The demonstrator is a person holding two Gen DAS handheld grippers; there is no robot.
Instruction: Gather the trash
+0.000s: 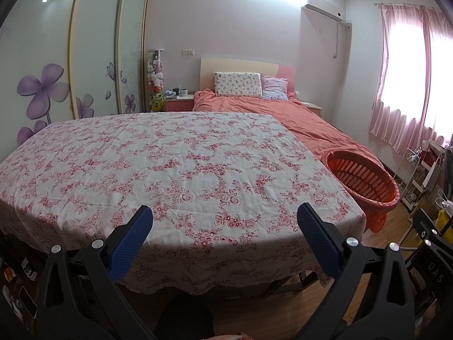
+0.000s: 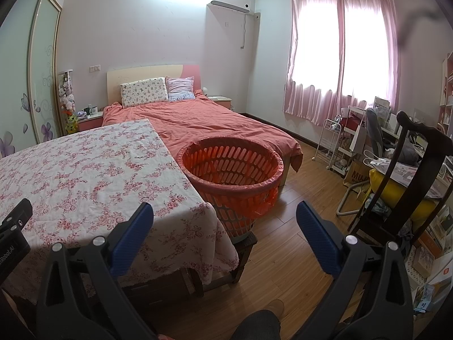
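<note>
Orange slotted basket [image 2: 230, 170] w/ a liner bag sits on a low stool just beside the worktop's [image 1: 170, 164] right edge: judged the drop spot for trash. No trash shows on the floral cloth in either view, so either nothing's left or it's out of frame. Left tongs [image 1: 225, 221] apart, holding nothing; right tongs [image 2: 225, 219] apart, empty too, hanging over the gap btwn worktop corner & basket. Best next: scan the wood floor [image 2: 297, 226] & worktop before reaching. Obstacles: dark chair [image 2: 410, 175] w/ clutter on the right, bed [image 2: 203, 121] close behind basket.
</note>
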